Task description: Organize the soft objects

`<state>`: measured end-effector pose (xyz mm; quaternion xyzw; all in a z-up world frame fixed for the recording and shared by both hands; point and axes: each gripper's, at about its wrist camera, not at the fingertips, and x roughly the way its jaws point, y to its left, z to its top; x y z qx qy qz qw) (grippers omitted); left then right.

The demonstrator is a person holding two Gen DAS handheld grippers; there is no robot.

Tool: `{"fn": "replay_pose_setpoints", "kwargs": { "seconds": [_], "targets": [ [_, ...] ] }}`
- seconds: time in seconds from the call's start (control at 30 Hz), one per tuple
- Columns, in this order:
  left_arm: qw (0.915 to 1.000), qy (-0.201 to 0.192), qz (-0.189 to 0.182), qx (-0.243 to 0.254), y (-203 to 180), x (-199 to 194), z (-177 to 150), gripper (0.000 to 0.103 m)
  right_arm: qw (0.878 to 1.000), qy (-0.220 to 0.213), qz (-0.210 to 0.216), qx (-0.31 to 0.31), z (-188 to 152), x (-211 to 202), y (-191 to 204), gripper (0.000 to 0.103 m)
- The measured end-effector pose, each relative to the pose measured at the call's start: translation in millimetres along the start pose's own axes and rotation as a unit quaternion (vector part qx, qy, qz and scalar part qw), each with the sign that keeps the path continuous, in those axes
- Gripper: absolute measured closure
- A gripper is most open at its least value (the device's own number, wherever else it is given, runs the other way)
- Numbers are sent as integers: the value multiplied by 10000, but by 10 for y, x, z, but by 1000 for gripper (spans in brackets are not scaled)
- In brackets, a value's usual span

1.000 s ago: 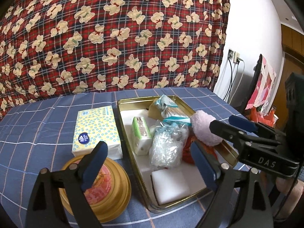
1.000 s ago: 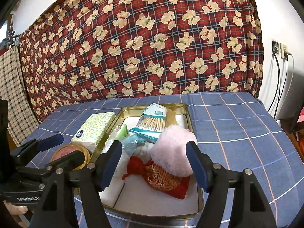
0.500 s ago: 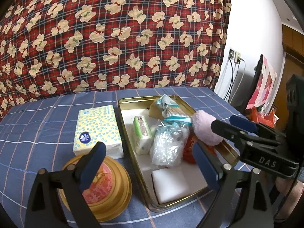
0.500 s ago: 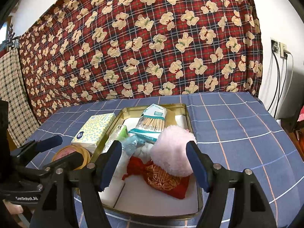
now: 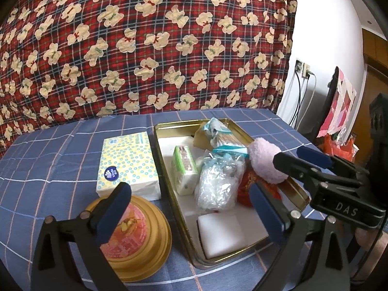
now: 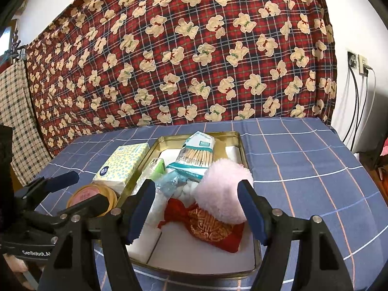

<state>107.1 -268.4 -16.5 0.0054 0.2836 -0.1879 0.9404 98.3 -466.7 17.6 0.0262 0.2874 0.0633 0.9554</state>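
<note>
**Soft goods gathered in tin, tissue pack left outside**

Piled in gold tray: one pink puff, one red pouch, one swab packet, one green pack, one crinkled bag. Beside it, one tissue pack and one round tin. Left gripper just widened, holding nothing; right gripper half-open, empty (likely between picks). Next, probably: reaching for tissue pack.

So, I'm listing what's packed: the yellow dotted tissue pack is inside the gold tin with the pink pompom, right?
Not quite. The tissue pack lies on the tablecloth beside the gold tin, outside its left wall; the pink pompom is inside. The left wrist view shows this.
</note>
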Motion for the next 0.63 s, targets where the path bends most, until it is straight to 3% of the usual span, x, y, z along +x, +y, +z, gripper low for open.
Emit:
{"fn": "replay_pose_setpoints", "kwargs": {
  "seconds": [0.63],
  "targets": [
    [9996, -196, -3, 212, -52, -58, -24, 3, 10000, 17, -9, -7, -36, -5, 16, 31]
  ]
}}
